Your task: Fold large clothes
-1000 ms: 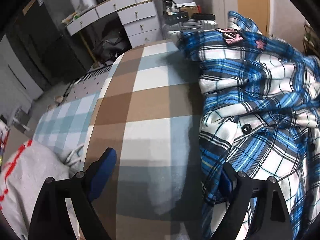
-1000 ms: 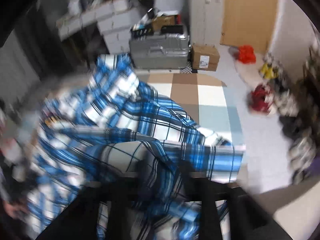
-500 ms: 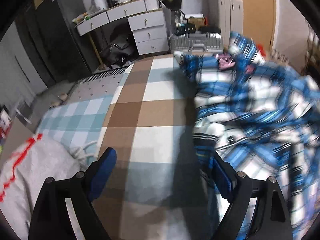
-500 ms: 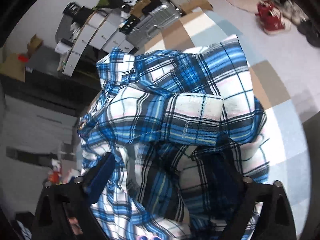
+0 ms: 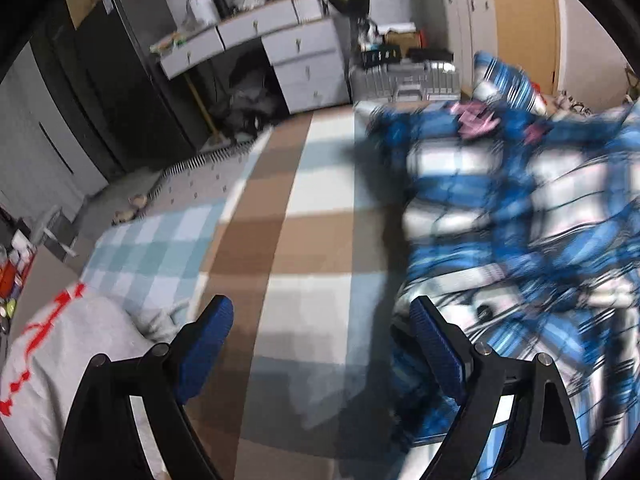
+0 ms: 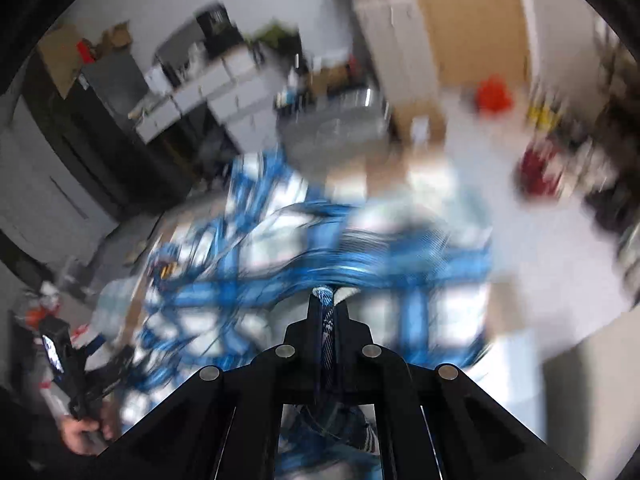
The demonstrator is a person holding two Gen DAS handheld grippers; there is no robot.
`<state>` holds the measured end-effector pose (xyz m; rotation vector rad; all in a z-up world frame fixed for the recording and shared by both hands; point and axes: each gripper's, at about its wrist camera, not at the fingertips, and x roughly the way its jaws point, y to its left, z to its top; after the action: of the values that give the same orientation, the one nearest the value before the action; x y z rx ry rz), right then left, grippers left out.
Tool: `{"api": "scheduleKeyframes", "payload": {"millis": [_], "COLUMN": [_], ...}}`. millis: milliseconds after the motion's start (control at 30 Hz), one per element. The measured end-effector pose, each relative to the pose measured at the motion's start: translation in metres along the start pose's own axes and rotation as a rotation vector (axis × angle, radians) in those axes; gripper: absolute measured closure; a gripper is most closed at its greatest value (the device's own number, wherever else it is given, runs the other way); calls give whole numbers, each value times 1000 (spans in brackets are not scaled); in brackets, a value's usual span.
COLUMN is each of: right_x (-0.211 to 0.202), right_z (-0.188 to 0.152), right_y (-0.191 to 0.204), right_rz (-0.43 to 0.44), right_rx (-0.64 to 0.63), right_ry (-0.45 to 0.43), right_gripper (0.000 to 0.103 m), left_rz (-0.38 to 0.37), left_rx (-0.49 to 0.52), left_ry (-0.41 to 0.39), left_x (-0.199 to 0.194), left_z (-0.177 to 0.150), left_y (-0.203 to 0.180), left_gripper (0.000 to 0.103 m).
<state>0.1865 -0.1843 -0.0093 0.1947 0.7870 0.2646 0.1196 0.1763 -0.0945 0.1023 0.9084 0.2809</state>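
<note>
Covering most of what I see, the checked bedspread (image 5: 304,216) in brown, white and pale blue carries the blue plaid shirt (image 5: 520,208), which lies rumpled over its right side. A grey garment with red marks (image 5: 52,364) sits at the bed's left edge. My right gripper (image 6: 327,300) has just been closing, and its jaws now pinch a fold of the shirt between them; the cloth beyond is blurred, so I cannot tell which part I hold. My left gripper (image 5: 320,344) stands wide with nothing between its jaws, its right finger (image 5: 436,344) just beside the shirt's edge.
</note>
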Motion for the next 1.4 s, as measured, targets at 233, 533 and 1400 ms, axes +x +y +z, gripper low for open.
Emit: {"api": "scheduleKeyframes", "payload": {"millis": [233,533,1400], "right_x": [3,44,222], "right_z": [-4,-64,-31], "right_y": [-8,-20,243], "right_rz": [-142,-180,-65], "right_rx": [-89,-163,-650], "right_ry": [64,423,355], "right_gripper": [99,83,93], "left_rz": [-24,-142,-58], "left_rx": [-81,-131,21], "left_ry": [60,-15,-51], "left_x": [14,-21,-5], "left_z": [-21,-11,-26], "left_y": [27,27,-7], "left_gripper": [15,15,14]}}
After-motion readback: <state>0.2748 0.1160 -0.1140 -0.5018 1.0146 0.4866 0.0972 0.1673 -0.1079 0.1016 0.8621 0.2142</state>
